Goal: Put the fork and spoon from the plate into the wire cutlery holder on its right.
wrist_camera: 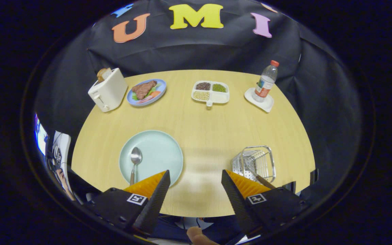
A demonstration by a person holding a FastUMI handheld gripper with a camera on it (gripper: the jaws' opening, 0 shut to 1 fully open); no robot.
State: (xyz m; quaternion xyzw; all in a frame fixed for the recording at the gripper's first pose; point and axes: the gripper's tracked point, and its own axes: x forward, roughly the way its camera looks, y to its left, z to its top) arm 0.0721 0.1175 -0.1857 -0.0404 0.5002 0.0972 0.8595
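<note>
Spoon (135, 160) on plate (155, 153) — fingers (158, 190) apart

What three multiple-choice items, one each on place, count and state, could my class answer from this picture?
1. Where does the spoon lie?
A. on the pale green plate
B. in the wire cutlery holder
C. beside the toaster

2. How many sections of the divided dish hold food?
A. one
B. three
C. four

3. How do the gripper fingers stand?
A. shut on the spoon
B. shut on nothing
C. open, holding nothing

Answers: 1 A, the spoon rests on the plate; 2 B, one section sits bare; 3 C, bare table shows between the fingers.
</note>
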